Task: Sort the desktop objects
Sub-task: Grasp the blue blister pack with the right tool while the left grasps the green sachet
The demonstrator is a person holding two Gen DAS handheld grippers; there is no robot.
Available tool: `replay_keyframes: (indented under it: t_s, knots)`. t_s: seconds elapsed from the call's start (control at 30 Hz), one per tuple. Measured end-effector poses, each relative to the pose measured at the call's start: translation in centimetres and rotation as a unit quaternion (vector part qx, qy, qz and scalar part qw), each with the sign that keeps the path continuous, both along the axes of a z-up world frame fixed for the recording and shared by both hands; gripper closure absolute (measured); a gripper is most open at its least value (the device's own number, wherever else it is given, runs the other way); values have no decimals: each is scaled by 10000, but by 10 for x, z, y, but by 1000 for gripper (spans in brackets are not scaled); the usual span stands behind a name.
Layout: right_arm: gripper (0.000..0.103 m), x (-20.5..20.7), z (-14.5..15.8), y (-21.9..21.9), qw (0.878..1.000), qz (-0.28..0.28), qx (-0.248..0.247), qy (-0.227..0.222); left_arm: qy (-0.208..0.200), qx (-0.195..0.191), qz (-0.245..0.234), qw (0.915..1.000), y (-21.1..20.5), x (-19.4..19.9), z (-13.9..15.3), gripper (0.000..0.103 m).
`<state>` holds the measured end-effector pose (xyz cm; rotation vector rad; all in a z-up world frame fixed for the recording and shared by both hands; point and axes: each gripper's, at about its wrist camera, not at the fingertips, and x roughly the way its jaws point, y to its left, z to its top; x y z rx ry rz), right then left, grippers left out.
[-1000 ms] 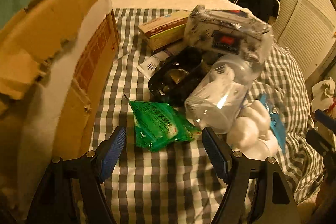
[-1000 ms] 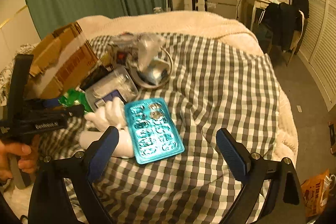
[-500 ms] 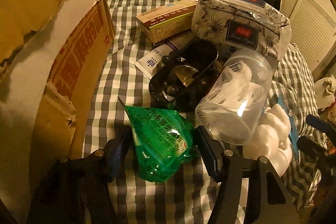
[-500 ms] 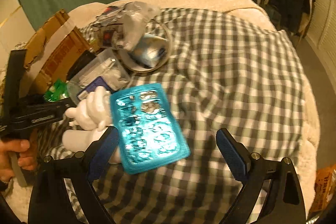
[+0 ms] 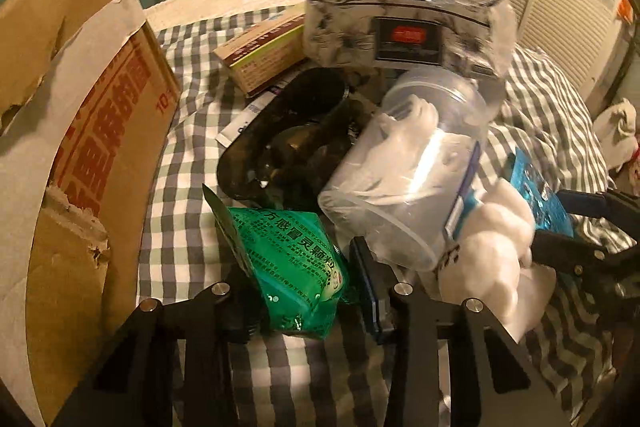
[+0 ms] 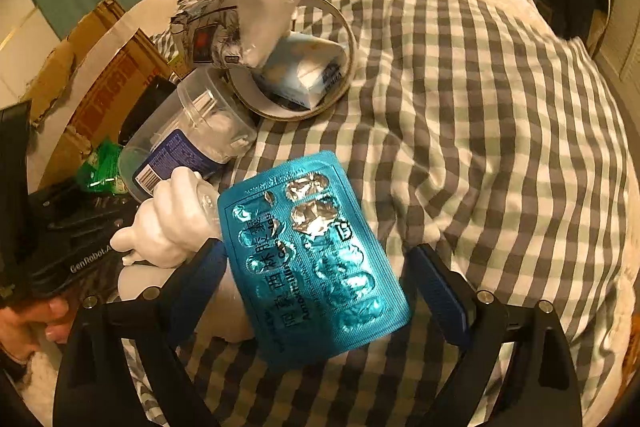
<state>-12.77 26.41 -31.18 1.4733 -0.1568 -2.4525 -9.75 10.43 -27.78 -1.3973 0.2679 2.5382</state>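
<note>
The left gripper (image 5: 304, 291) is closing around the green sachet (image 5: 294, 267) (near the cardboard box (image 5: 100, 131)); the right gripper (image 6: 318, 281), spread, is narrowing around the teal blister pack (image 6: 316, 259)

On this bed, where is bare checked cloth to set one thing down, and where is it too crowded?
Free: the wide checked cloth right of the blister pack and tape roll. A narrow strip also runs between the cardboard box and the green sachet. Crowded: around the clear jar and black tray.
</note>
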Motion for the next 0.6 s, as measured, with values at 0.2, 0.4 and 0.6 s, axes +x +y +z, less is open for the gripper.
replay_keyframes:
  t_s: [0.2,0.4,0.6]
  knots:
    - [30,15,9,-5,9999,-120,-66,20,53,38,-147,9999,3,16,13,72]
    - [33,25,17,3,9991,-390,54,147,225,82,-306,9992,5,34,35,74]
    - [33,41,31,8,9970,-671,82,367,350,185,-385,9985,15,41,53,74]
